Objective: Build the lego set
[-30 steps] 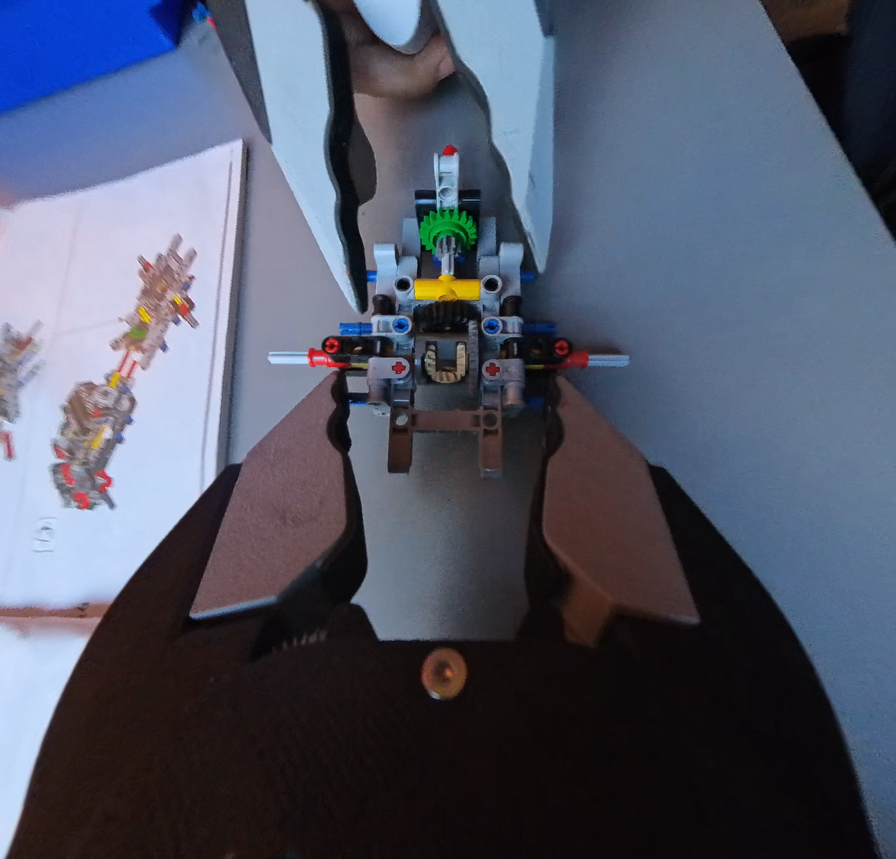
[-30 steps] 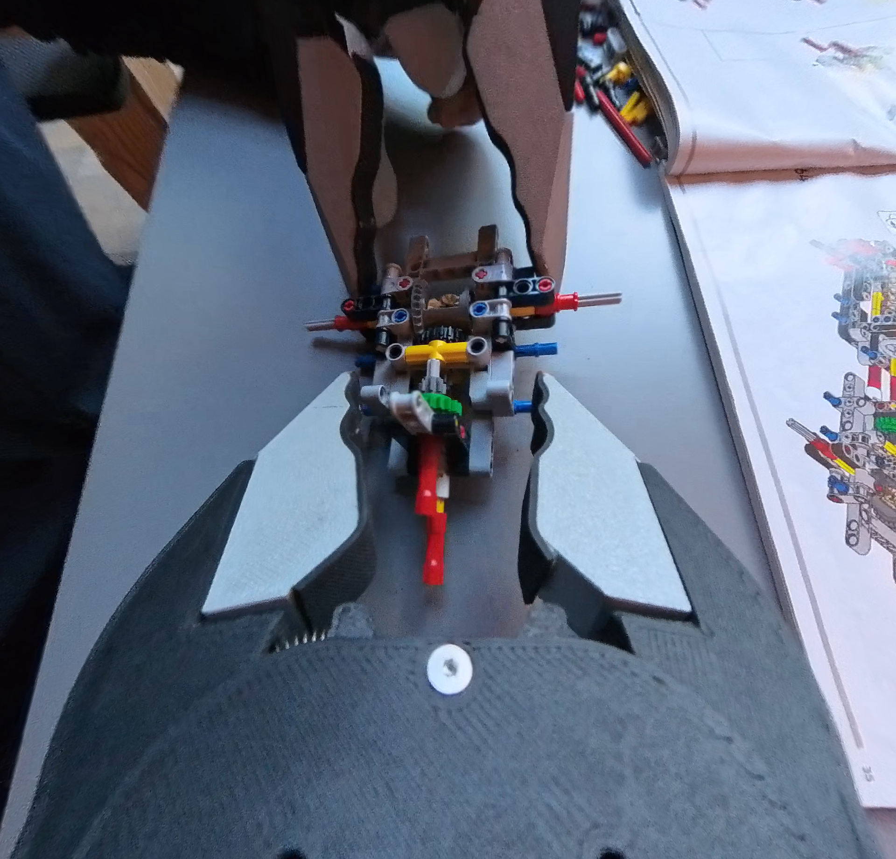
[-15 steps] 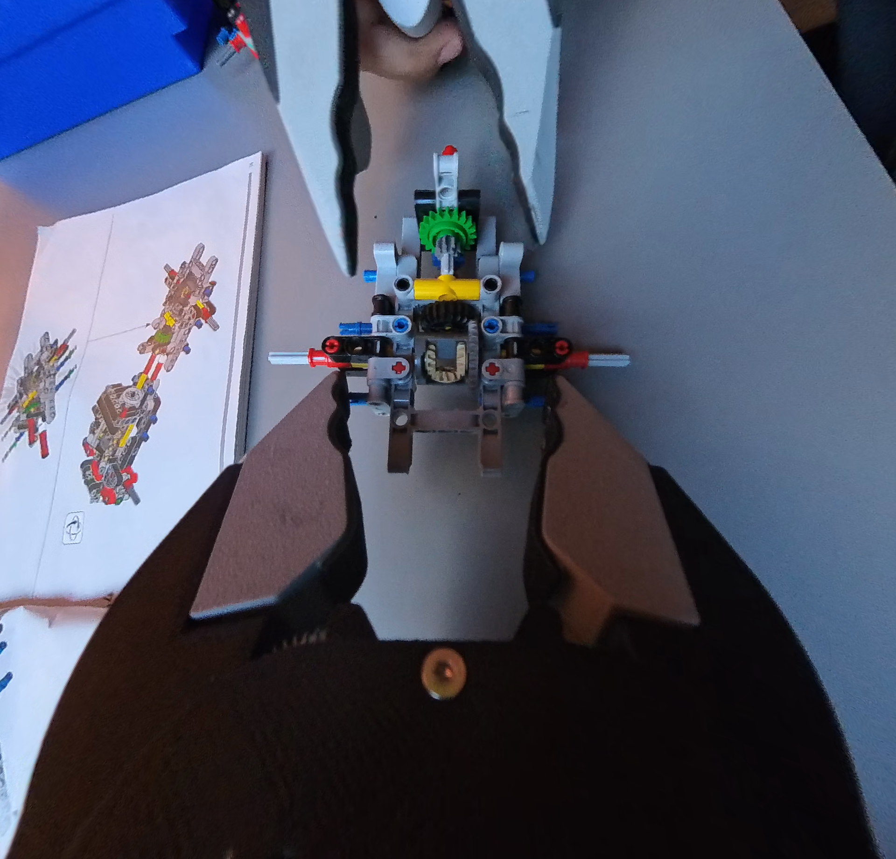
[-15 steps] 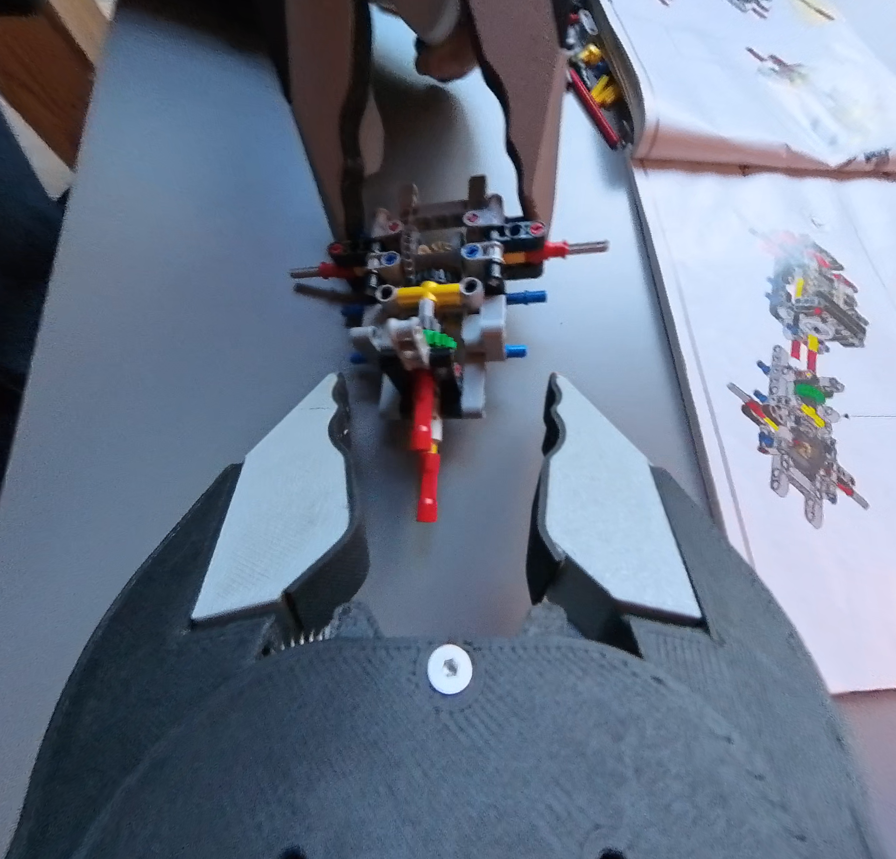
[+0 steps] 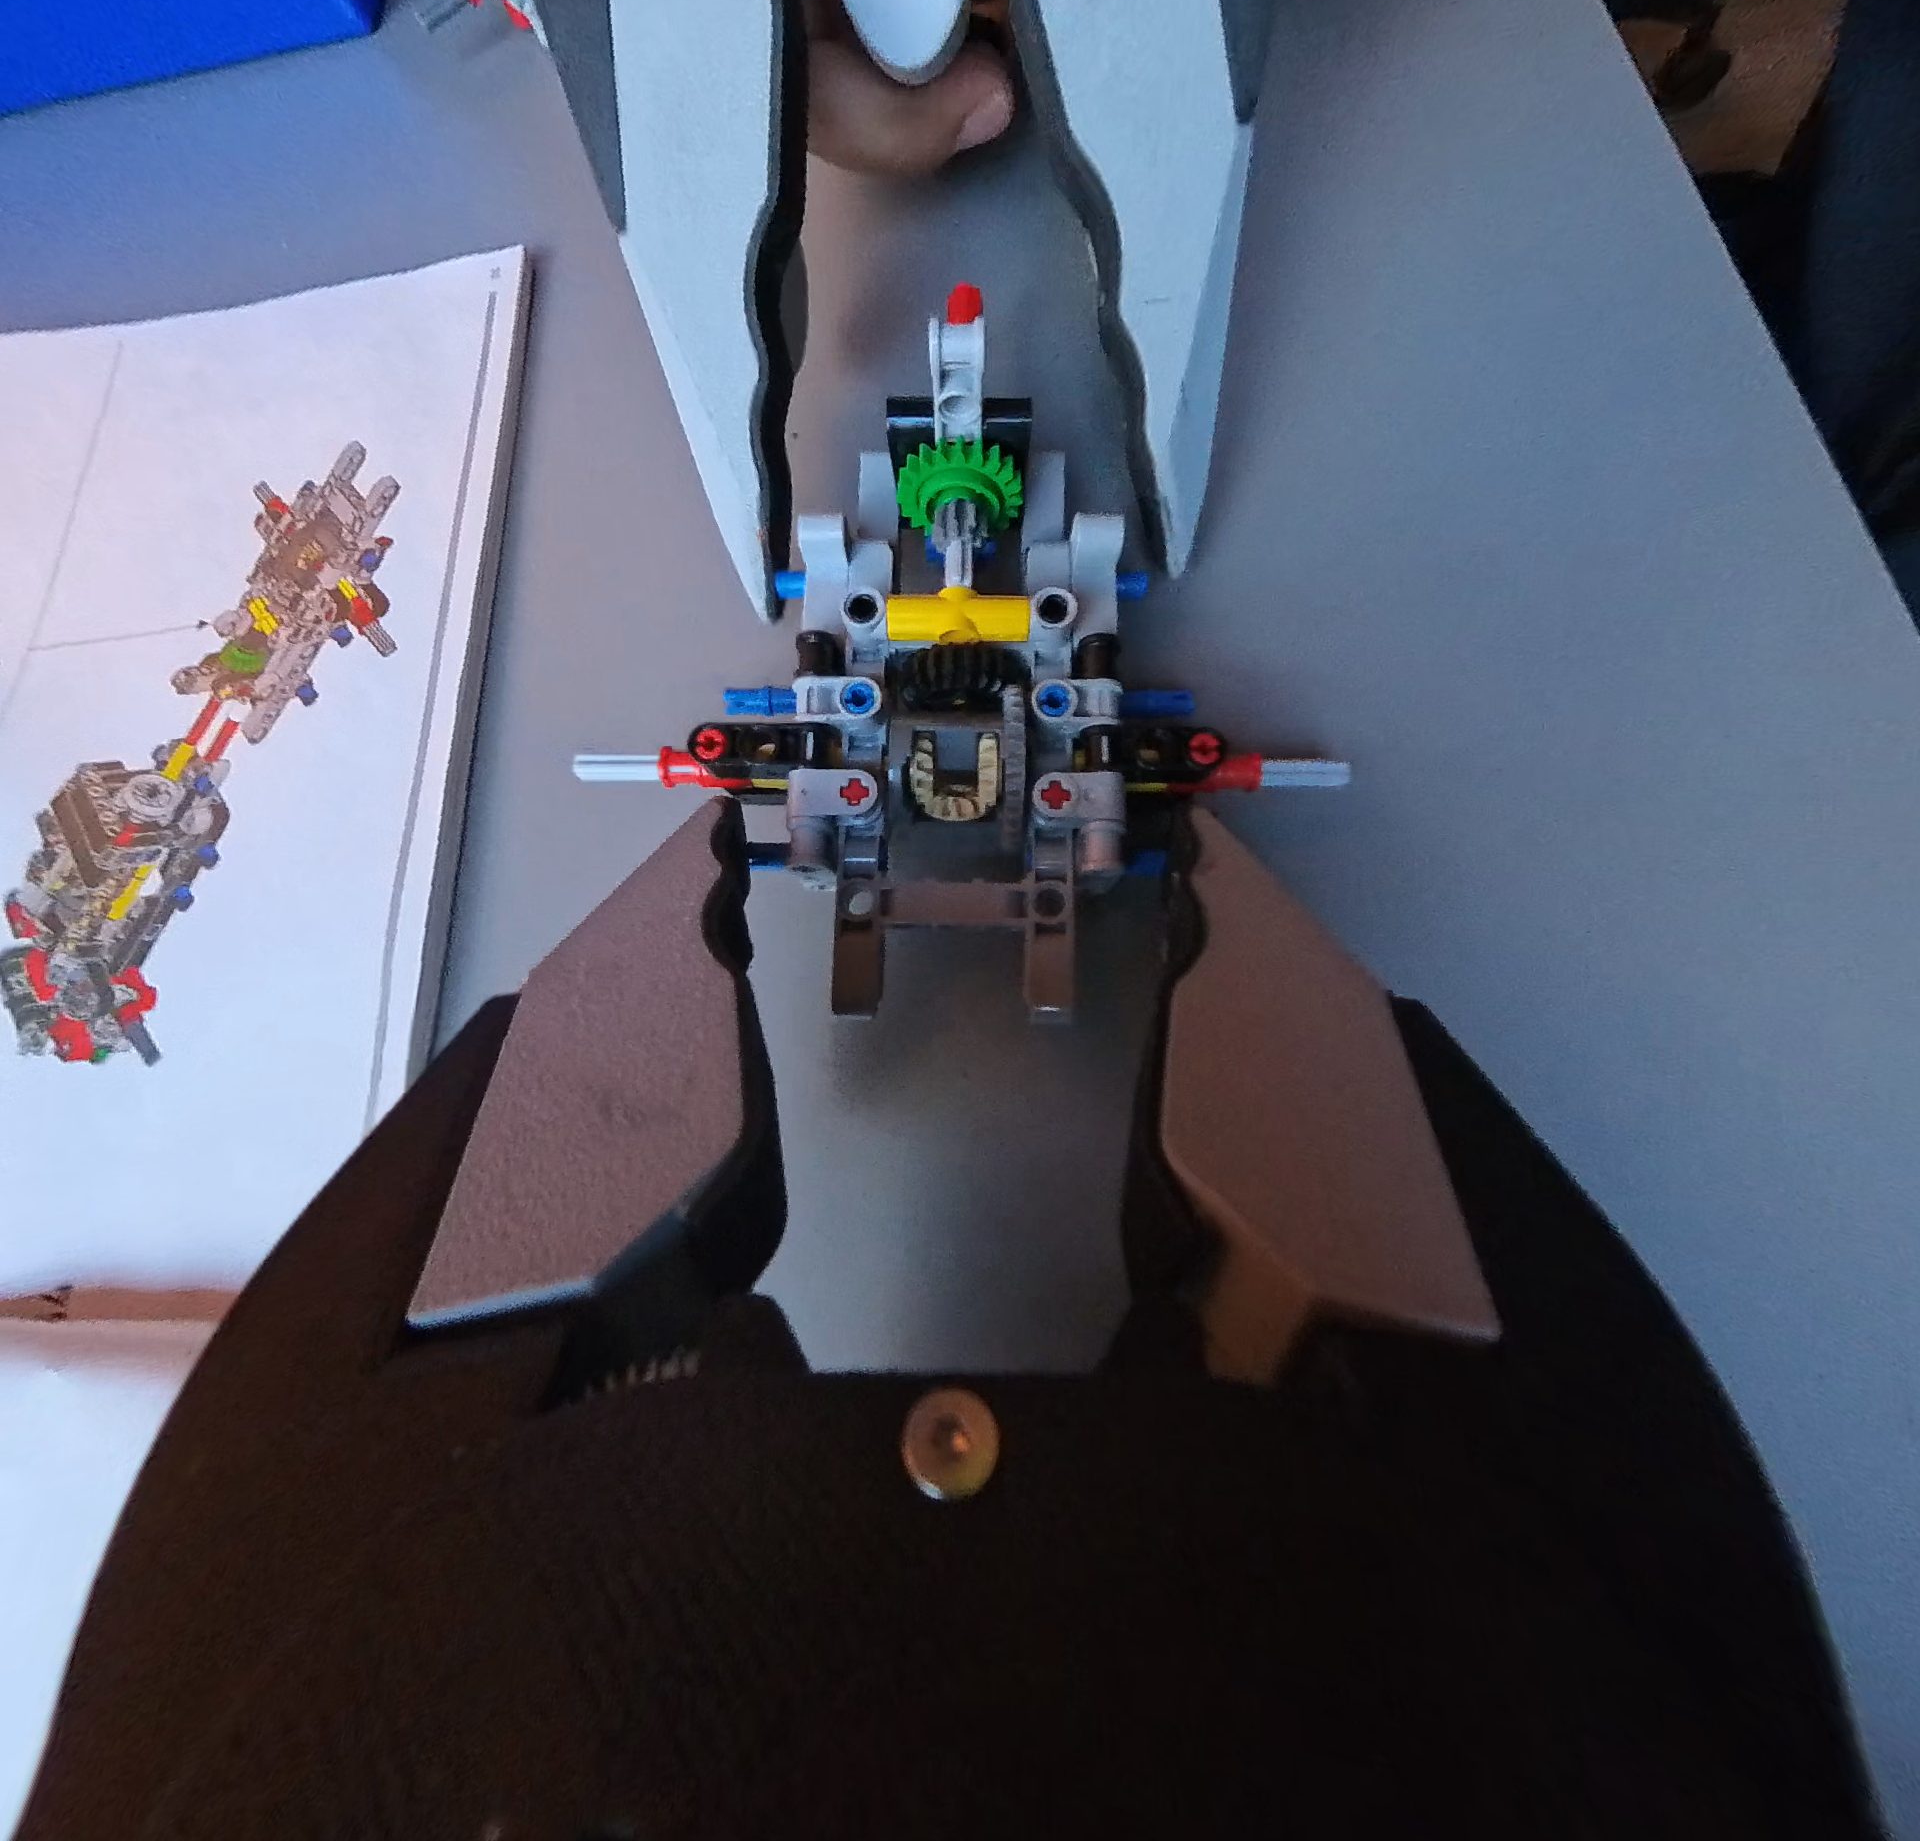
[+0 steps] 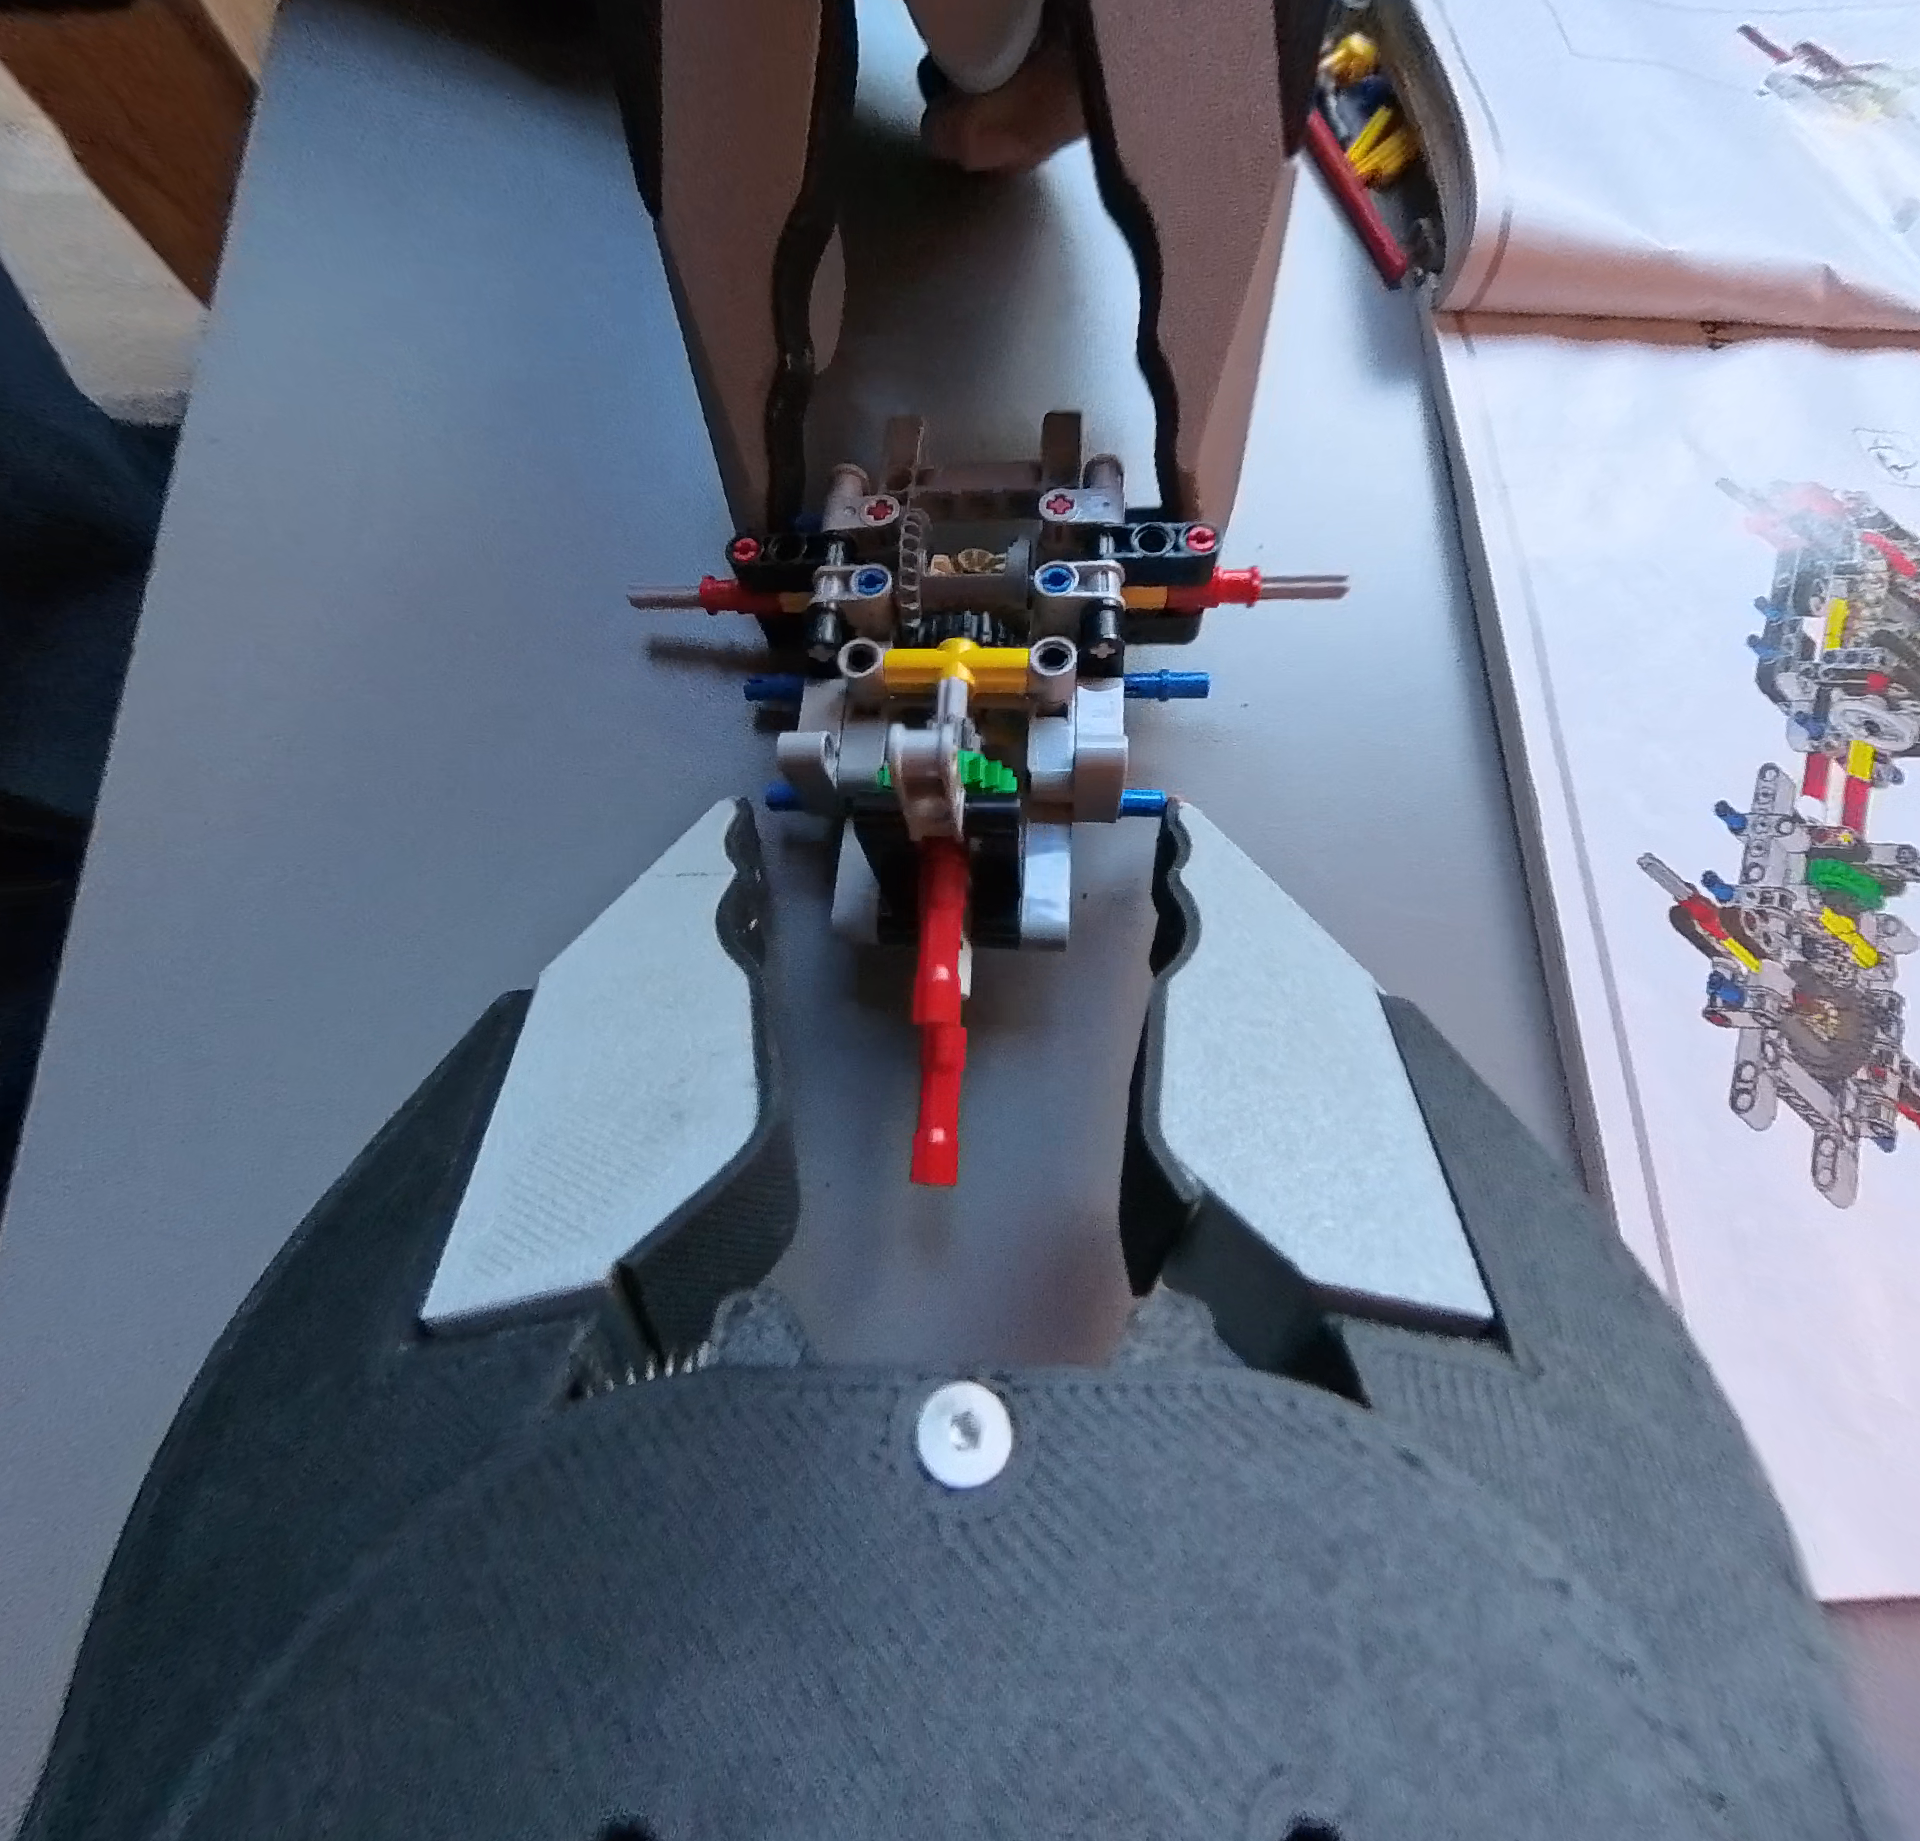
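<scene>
Left gripper [image 5: 956, 825]: brown-padded fingers set wide, pinching the brick model [image 5: 956, 711] at its near end. Each pad meets a short blue pin stub on the model's flank, and the fingertips reach up to the black beams.
Right gripper [image 6: 956, 815]: grey-padded fingers spread and straddling the opposite end of the model. Its right fingertip [image 6: 1169, 815] is just at a blue pin, while its left fingertip stands a sliver clear (so no grip that I can see).
Model position: between both pairs of fingers, on or just over the grey table [image 5: 1455, 648] (contact underneath not visible).
Between right jaws: a red axle [image 6: 940, 1012] runs from the model back toward the palm.
Ahead of left jaws: a green gear [image 5: 958, 487] sits on the centre shaft, with a yellow connector [image 5: 956, 615] crosswise just nearer.
Outside left jaws: an open instruction booklet [image 5: 260, 752] lies to the left. A blue box [image 5: 156, 4] is at the far left corner.
Beyond right jaws: loose parts [image 6: 1361, 129] lie far right, beside the booklet's fold.
Hand: a thumb [image 5: 904, 118] shows behind the grey fingers.
Counts: one model, two grippers, one green gear, one yellow connector and one red axle. There are also two grey cross-axle ends (one a side) and six blue pin stubs (three a side).
</scene>
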Tool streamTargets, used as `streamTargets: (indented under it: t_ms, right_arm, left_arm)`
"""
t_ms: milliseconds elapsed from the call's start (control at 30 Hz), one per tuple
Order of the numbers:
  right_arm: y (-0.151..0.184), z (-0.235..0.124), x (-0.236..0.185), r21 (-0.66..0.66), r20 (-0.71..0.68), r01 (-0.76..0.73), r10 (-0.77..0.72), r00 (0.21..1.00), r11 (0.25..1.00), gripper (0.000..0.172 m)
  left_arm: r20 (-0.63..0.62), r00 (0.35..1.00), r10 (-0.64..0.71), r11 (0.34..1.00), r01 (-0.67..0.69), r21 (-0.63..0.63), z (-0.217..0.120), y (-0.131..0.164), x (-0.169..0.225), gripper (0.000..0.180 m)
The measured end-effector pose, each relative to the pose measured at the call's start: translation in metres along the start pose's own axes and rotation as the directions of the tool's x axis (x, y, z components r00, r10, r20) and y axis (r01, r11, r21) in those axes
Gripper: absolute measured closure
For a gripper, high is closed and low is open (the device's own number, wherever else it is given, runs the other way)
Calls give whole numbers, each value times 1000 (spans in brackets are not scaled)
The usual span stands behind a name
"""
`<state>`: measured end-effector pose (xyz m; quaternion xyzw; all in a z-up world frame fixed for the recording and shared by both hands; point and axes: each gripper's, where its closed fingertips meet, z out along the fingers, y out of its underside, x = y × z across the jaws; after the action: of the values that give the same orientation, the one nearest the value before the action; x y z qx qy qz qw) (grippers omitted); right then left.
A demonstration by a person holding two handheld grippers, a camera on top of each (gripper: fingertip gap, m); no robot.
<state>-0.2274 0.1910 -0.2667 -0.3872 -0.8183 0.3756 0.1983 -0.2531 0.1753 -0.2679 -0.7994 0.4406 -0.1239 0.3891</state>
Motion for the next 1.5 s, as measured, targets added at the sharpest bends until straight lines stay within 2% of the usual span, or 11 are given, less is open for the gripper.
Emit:
streamTargets:
  t_ms: [200, 433, 533, 667, 833, 1000, 1500]
  right_arm:
    - [-11, -12, 11, 107, 9, -52, 51, 999, 993, 89]
    - [-1, 5, 17, -27, -143, 26, -30, 989, 999, 81]
    - [-4, 8, 6, -27, -100, 24, -27, 995, 999, 79]
    - [-7, 10, 0, -16, -69, 12, -13, 998, 1000, 75]
    - [-8, 18, -4, -41, -35, 21, -22, 999, 999, 73]
    - [-10, 24, -6, -50, 9, 15, -15, 1000, 999, 71]
    - [-10, 24, -2, -44, 4, 24, -24, 1000, 999, 74]
  left_arm:
    - [-39, 990, -137, 990, 136, -40, 3, 4, 0, 103]
    - [-33, 987, -156, 986, 153, -71, -5, -2, 5, 101]
    - [-72, 978, -197, 980, 195, -40, -15, -8, 7, 102]
    - [-103, 961, -255, 963, 244, -110, -14, 11, 8, 107]
    - [-80, 977, -199, 973, 188, -135, -10, 14, 9, 112]
    - [-52, 985, -162, 979, 154, -134, -9, 15, 6, 132]
    - [-59, 985, -160, 982, 152, -113, -8, 14, 6, 138]
